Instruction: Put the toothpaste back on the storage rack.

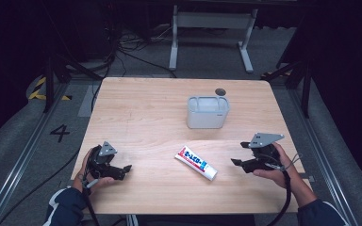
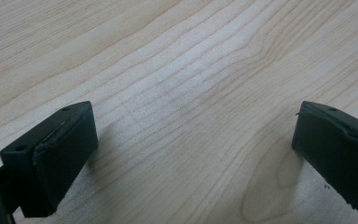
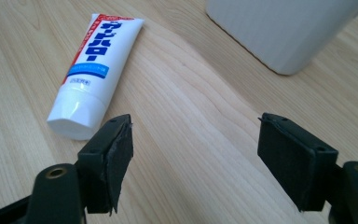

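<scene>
On the wooden bench (image 1: 136, 108) stood one white bin (image 1: 207, 112), seemingly empty, and just before it lay one toothpaste tube (image 1: 196, 162), flat and untouched, so the work looked barely begun, with the pick-up and whatever followed yet to do. Two grippers were present: the right gripper (image 1: 236, 161) hovered near the tube's cap end, jaws wide and empty, and the left gripper (image 1: 127, 167) rested apart, likewise open, holding nothing

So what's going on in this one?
A person sits at a light wooden table with a two-jaw claw in each hand. The right claw is open and empty, aimed toward a white toothpaste tube with blue and red lettering lying flat on the table. The left claw is open over bare wood. A white rounded-rectangular plastic container stands farther back. Nothing is held yet.
</scene>
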Demonstrator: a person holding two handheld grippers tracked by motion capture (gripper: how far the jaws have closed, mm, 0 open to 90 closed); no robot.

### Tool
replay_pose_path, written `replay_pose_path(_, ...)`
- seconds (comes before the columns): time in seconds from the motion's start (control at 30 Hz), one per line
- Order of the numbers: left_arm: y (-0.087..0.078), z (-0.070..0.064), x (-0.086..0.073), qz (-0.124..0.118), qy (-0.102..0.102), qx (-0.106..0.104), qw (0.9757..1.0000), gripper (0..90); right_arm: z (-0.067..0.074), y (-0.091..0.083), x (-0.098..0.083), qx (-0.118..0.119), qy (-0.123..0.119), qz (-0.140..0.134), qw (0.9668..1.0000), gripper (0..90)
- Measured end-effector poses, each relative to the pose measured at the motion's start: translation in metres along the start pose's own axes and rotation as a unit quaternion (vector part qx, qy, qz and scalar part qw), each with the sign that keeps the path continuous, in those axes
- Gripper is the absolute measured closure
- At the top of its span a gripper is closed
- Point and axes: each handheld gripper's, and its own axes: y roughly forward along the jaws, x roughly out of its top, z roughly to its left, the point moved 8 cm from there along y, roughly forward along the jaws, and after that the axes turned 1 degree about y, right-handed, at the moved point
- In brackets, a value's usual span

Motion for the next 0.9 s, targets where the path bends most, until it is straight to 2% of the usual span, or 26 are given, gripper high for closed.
replay_pose_path(0.57, 0.0, 0.0, 0.0, 0.0, 0.0, 0.0, 1.0, 0.6, 0.023, 0.031, 0.036, 0.03, -0.017, 0.003, 0.9994, 27.3)
replay_pose_path(0.9, 0.0, 0.0, 0.0, 0.0, 0.0, 0.0, 1.0, 0.6, 0.045, 0.056, 0.05, 0.053, -0.036, 0.022, 0.9977, 27.3)
